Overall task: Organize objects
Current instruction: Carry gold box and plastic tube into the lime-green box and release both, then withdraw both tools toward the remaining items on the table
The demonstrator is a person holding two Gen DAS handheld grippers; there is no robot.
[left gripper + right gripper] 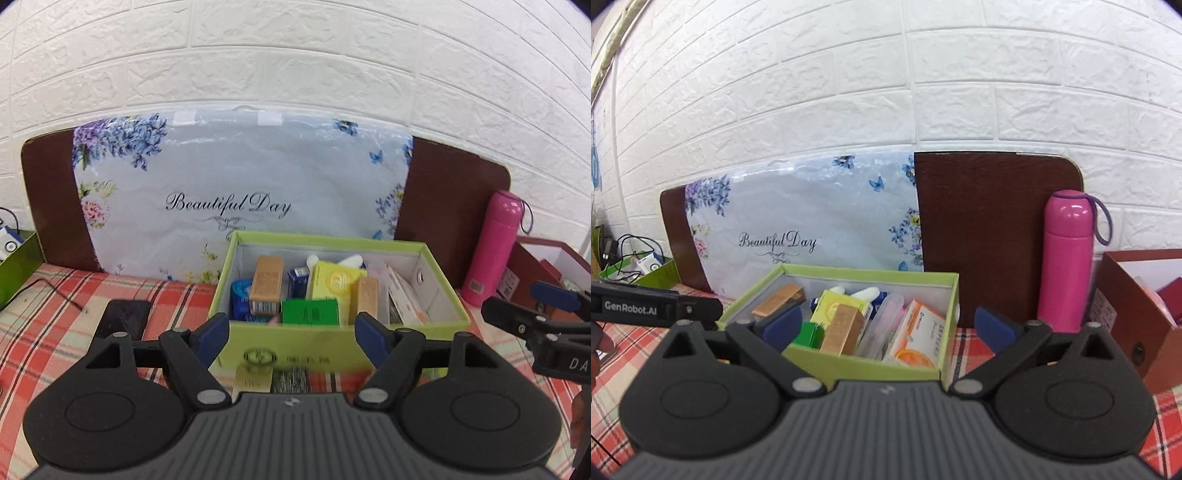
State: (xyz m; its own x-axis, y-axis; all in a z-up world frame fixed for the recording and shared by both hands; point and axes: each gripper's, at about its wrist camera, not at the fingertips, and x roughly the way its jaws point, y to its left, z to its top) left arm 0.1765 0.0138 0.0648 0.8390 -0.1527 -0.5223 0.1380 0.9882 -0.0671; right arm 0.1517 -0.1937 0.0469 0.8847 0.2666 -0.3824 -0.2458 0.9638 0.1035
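Both hand-held grippers released before the green box

The left hand-held gripper (pixel 291 332) and right hand-held gripper (pixel 888 326) gape empty. Beyond, the green box (pixel 295 354) of cartons sits on the plaid cloth (pixel 55 314); its front print is blurred. The pink flask (pixel 1067 258) stands behind right.

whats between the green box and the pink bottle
Nothing stands there. The right wrist view shows only bare plaid cloth and the brown board behind, between the light green cardboard box and the upright pink flask.
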